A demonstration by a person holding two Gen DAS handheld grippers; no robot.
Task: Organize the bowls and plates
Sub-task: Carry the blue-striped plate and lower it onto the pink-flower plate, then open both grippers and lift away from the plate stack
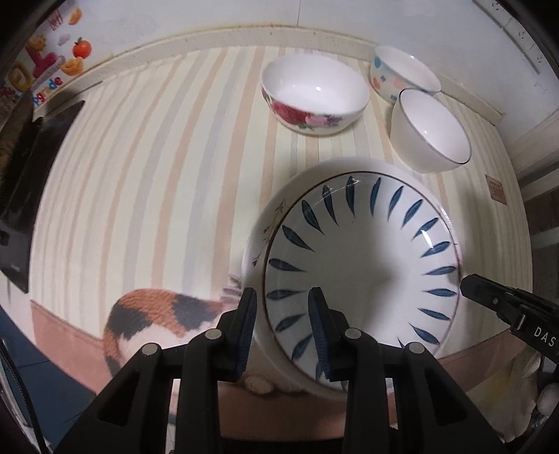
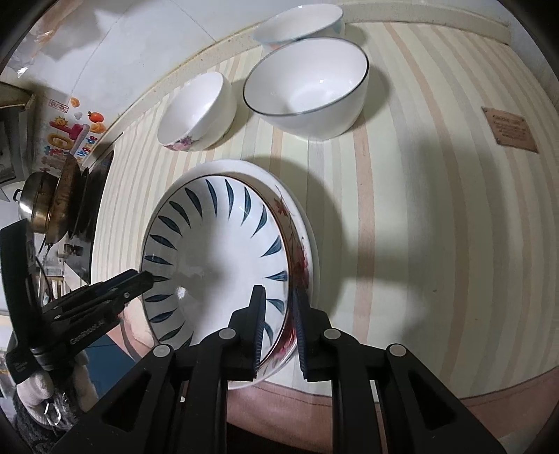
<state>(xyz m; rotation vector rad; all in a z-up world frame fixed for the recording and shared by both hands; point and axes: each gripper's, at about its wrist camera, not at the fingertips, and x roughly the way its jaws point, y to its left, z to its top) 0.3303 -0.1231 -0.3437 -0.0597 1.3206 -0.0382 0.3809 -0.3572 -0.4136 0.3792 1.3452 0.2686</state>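
A blue-leaf plate (image 1: 360, 265) lies nested on a white flower-rimmed plate (image 1: 276, 216) near the table's front edge; both also show in the right wrist view, the blue-leaf plate (image 2: 216, 251) inside the flower-rimmed plate (image 2: 297, 244). My left gripper (image 1: 283, 307) straddles the stack's left rim, one finger inside and one outside. My right gripper (image 2: 279, 304) straddles the right rim the same way. Behind stand a rose bowl (image 1: 314, 94), a dotted bowl (image 1: 401, 73) and a blue-rimmed white bowl (image 1: 429, 132).
The striped tablecloth (image 1: 157, 174) has a cat print at its front edge. A black stove with pots (image 2: 59, 195) stands at the left. A tiled wall (image 1: 314, 14) runs behind the bowls. A brown label (image 2: 510, 129) lies on the cloth at the right.
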